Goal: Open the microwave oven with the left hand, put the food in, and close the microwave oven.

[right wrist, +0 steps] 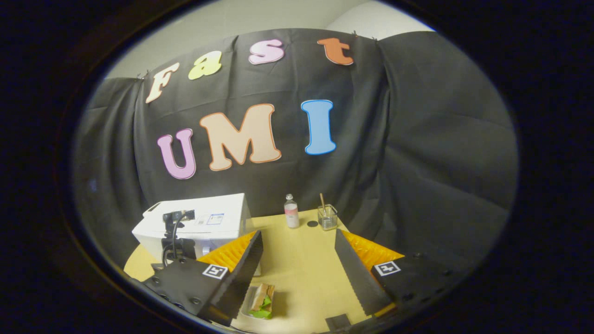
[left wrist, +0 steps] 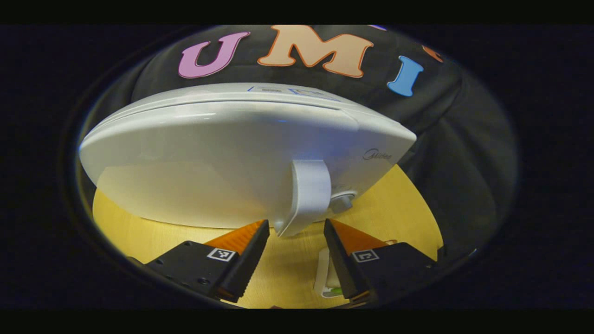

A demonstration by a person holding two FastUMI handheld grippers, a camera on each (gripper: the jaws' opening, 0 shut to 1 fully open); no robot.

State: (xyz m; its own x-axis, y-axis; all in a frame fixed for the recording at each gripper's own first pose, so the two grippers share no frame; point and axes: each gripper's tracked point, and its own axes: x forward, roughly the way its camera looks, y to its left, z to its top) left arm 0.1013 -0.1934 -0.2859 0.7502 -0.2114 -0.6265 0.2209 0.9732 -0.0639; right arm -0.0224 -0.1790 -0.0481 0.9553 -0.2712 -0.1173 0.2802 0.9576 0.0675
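Note:
A white microwave point(left wrist: 209, 157) stands close in front of me in the left gripper view, its door looking closed. The lower end of its vertical handle point(left wrist: 310, 190) reaches down between the tips of my left gripper point(left wrist: 296, 222), which is open and not pressing on it. The food, a sandwich with green leaves point(right wrist: 262, 299) on a small white plate point(right wrist: 247, 304), lies on the yellow table just below my open right gripper point(right wrist: 298, 233), near its left finger. In the right gripper view the microwave point(right wrist: 209, 218) sits at the left, with the other gripper point(right wrist: 174, 239) in front of it.
A round knob point(left wrist: 342, 200) sits right of the handle. A small bottle point(right wrist: 291, 211) and a glass with a stick point(right wrist: 327, 217) stand at the table's far edge. The yellow table point(right wrist: 301, 264) is round and black cloth hangs behind it.

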